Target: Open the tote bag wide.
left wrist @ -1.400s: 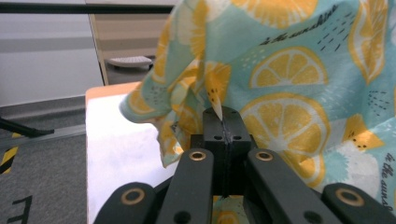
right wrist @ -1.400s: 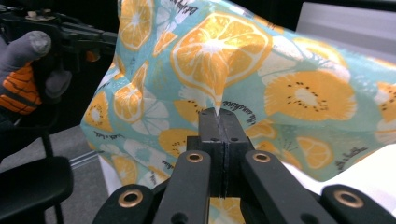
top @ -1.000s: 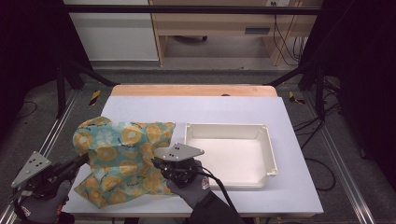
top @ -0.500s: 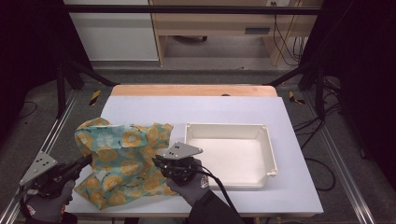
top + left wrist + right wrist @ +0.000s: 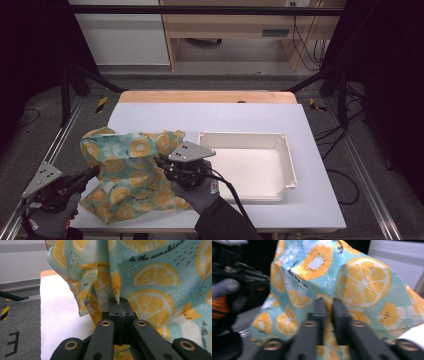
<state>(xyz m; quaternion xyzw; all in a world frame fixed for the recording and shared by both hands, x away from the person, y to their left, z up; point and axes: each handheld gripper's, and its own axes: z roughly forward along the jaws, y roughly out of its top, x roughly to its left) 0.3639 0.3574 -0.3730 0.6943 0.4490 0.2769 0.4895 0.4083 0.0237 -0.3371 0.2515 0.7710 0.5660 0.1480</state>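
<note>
Both tools are seen clamped on a lemon-printed cloth (image 5: 127, 172). In the left gripper view, the left tool (image 5: 119, 305) is closed, with a fold of the fabric pinched between its black jaws. In the right gripper view, the right tool (image 5: 329, 305) is closed on the cloth as well, a strip of fabric being caught in the narrow gap between its jaws. From the high view, the cloth is held up in a bunched mound over the front left part of the white surface (image 5: 225, 117), its lower edge draped near the front edge. A white tray (image 5: 290, 165) is placed just beside it, to the right.
</note>
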